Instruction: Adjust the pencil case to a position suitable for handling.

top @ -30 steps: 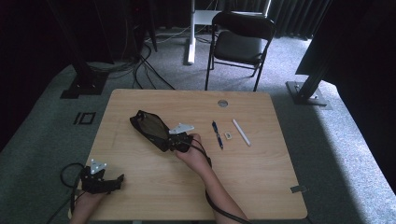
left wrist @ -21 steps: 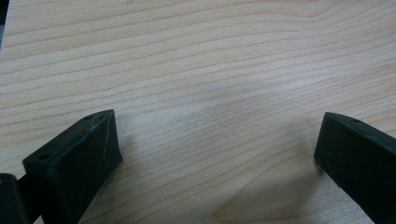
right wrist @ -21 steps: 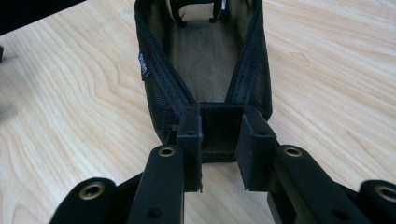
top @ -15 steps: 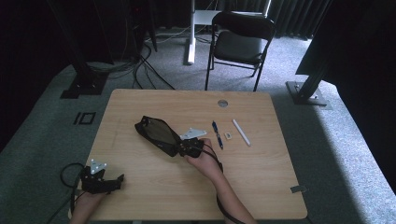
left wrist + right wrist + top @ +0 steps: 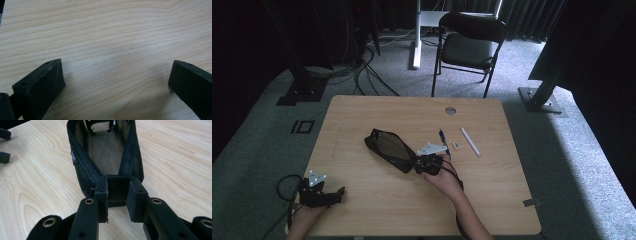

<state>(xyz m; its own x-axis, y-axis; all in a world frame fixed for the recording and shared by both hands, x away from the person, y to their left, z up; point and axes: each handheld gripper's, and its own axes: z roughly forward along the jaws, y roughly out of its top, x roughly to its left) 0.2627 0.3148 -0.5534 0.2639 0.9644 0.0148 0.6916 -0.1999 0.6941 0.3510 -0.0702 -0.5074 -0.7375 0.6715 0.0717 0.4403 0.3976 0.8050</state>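
A black mesh zip pouch (image 5: 387, 148) lies open-mouthed at the table's middle. My right gripper (image 5: 419, 164) is shut on its near end. In the right gripper view the two pads (image 5: 103, 195) pinch the pouch's (image 5: 107, 152) closed end, where the two zipper lines meet. The mesh bag stretches away from the jaws with its mouth gaping. My left gripper (image 5: 339, 192) rests at the table's front left corner. In the left gripper view its jaws (image 5: 116, 72) stand wide apart over bare wood.
A dark pen (image 5: 442, 137), a small tag-like piece (image 5: 456, 145) and a white stick (image 5: 470, 141) lie just right of the pouch. A round cable hole (image 5: 450, 110) sits near the table's far edge. A black folding chair (image 5: 472, 45) stands beyond the table (image 5: 492, 190).
My right gripper has dragged the pouch to the right and a little nearer, toward the pen. The left gripper has stayed put.
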